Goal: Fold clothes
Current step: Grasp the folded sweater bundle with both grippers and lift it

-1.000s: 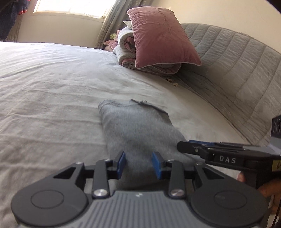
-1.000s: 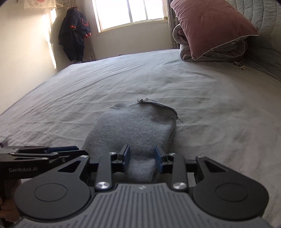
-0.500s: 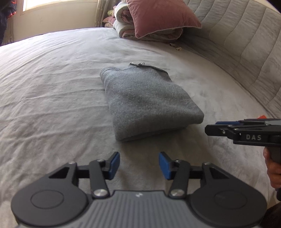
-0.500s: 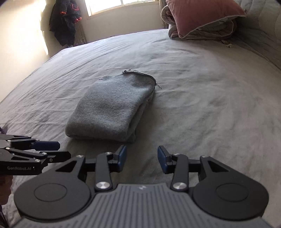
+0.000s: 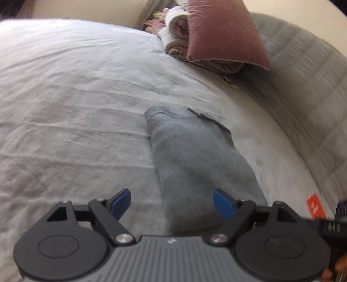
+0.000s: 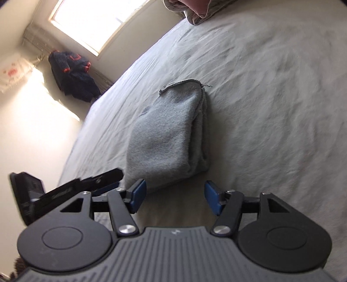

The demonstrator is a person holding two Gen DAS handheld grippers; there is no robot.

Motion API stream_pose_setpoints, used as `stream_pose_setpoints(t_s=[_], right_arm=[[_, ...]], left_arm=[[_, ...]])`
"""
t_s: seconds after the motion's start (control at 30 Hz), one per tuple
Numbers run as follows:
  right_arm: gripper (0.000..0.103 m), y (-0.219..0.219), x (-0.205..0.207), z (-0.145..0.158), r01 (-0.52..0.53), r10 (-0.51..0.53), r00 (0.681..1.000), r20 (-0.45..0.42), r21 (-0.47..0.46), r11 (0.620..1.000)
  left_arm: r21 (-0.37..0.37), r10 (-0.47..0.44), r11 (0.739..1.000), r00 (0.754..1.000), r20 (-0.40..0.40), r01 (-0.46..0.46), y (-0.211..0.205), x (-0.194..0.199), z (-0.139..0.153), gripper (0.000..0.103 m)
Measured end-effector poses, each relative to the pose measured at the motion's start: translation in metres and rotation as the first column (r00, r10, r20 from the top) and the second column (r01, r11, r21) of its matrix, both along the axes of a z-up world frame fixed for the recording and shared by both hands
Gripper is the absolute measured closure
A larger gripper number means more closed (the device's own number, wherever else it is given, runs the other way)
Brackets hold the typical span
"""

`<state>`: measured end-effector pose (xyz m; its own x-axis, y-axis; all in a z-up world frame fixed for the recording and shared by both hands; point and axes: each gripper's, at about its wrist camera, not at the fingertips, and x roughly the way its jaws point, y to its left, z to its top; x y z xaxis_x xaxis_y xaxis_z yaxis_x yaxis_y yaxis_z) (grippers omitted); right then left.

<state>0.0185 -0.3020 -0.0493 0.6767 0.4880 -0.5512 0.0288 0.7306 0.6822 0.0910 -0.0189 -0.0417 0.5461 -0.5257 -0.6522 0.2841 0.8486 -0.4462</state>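
Bed (image 5: 65, 108) covered in a pale grey, lightly wrinkled sheet. Quilted grey headboard (image 5: 308, 91) curves along one side. Dusty-pink pillow (image 5: 223, 34) rests on a rolled duvet (image 5: 175, 36) at the head end. Bright window (image 6: 102, 21) in a cream wall (image 6: 28, 134); sun patch on that wall. Dark jacket (image 6: 71, 76) hangs in the corner below it.

A wide bed (image 5: 76, 97) under a creased grey sheet fills both views. At its head a mauve pillow (image 5: 223, 34) leans on a rolled quilt (image 5: 175, 39), next to a quilted grey headboard (image 5: 303, 97). An orange tag (image 5: 315, 206) shows at the bed's right edge. On the far wall, a bright window (image 6: 104, 19); a dark jacket (image 6: 73, 76) with red trim hangs beside it.
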Motion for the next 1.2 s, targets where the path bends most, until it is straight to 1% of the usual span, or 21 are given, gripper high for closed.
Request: stream_pose_setpoints(t_s=[0.07,0.13,0.27,0.33,0.43,0.5,0.63,0.7,0.73,0.77,0.8,0.87,0.9,0.97,1.03,1.1,1.2], right_arm=[[0.039,0.004,0.002,-0.001,0.007,-0.007,1.000,0.001,0.029,1.000],[0.039,0.008,0.005,-0.002,0.027,-0.027,1.000,-0.001,0.036,0.999],[0.039,0.011,0.011,-0.011,0.090,-0.088,0.996,-0.033,0.056,0.994],[0.039,0.010,0.013,-0.018,0.130,-0.125,0.991,-0.052,0.089,0.988],[0.039,0.008,0.013,-0.022,0.183,-0.177,0.983,-0.053,0.135,0.974],[0.039,0.008,0.014,-0.023,0.205,-0.200,0.979,-0.043,0.146,0.968],[0.039,0.010,0.021,-0.026,0.231,-0.229,0.973,-0.034,0.175,0.957],[0.039,0.010,0.025,-0.027,0.239,-0.238,0.971,-0.028,0.199,0.950],[0.041,0.009,0.026,-0.028,0.241,-0.241,0.970,-0.027,0.211,0.947],[0.046,0.008,0.028,-0.028,0.239,-0.238,0.971,-0.029,0.221,0.946],[0.049,0.007,0.030,-0.029,0.236,-0.236,0.971,-0.030,0.231,0.944],[0.059,0.004,0.032,-0.031,0.229,-0.228,0.973,-0.037,0.258,0.939],[0.061,0.002,0.034,-0.031,0.225,-0.222,0.974,-0.042,0.274,0.935],[0.067,-0.003,0.034,-0.029,0.216,-0.213,0.976,-0.041,0.298,0.930],[0.070,-0.010,0.034,-0.023,0.206,-0.210,0.977,-0.019,0.305,0.930],[0.072,-0.018,0.032,-0.018,0.211,-0.222,0.975,-0.002,0.314,0.926],[0.074,-0.037,0.031,-0.013,0.248,-0.264,0.965,0.003,0.331,0.911]], left_arm=[[-0.060,0.018,0.998,0.999,-0.028,-0.020,0.001,0.014,-0.009,0.019],[-0.119,0.025,0.992,0.999,-0.041,-0.030,-0.002,0.025,-0.016,0.019],[-0.181,0.029,0.983,0.999,-0.040,-0.036,-0.015,0.047,-0.025,0.020],[-0.199,0.021,0.980,0.999,-0.040,-0.028,-0.023,0.059,-0.028,0.020],[-0.257,0.008,0.966,0.998,-0.059,-0.023,-0.028,0.076,-0.034,0.021],[-0.292,0.003,0.956,0.998,-0.070,-0.023,-0.030,0.086,-0.040,0.024],[-0.331,-0.012,0.944,0.998,-0.067,-0.010,-0.033,0.099,-0.046,0.029],[-0.362,-0.008,0.932,0.996,-0.087,-0.024,-0.031,0.104,-0.050,0.041],[-0.378,-0.003,0.925,0.995,-0.102,-0.036,-0.029,0.106,-0.052,0.045],[-0.394,0.000,0.918,0.993,-0.116,-0.046,-0.027,0.107,-0.054,0.052],[-0.410,0.003,0.910,0.992,-0.130,-0.057,-0.025,0.108,-0.056,0.056],[-0.444,0.011,0.892,0.988,-0.156,-0.080,-0.020,0.109,-0.060,0.065],[-0.463,0.023,0.881,0.985,-0.169,-0.100,-0.018,0.107,-0.062,0.068],[-0.493,0.045,0.860,0.982,-0.182,-0.131,-0.017,0.104,-0.062,0.072],[-0.515,0.067,0.843,0.980,-0.186,-0.155,-0.018,0.100,-0.060,0.073],[-0.527,0.080,0.834,0.981,-0.176,-0.163,-0.025,0.097,-0.055,0.074],[-0.540,0.095,0.824,0.982,-0.166,-0.170,-0.042,0.094,-0.046,0.075]])
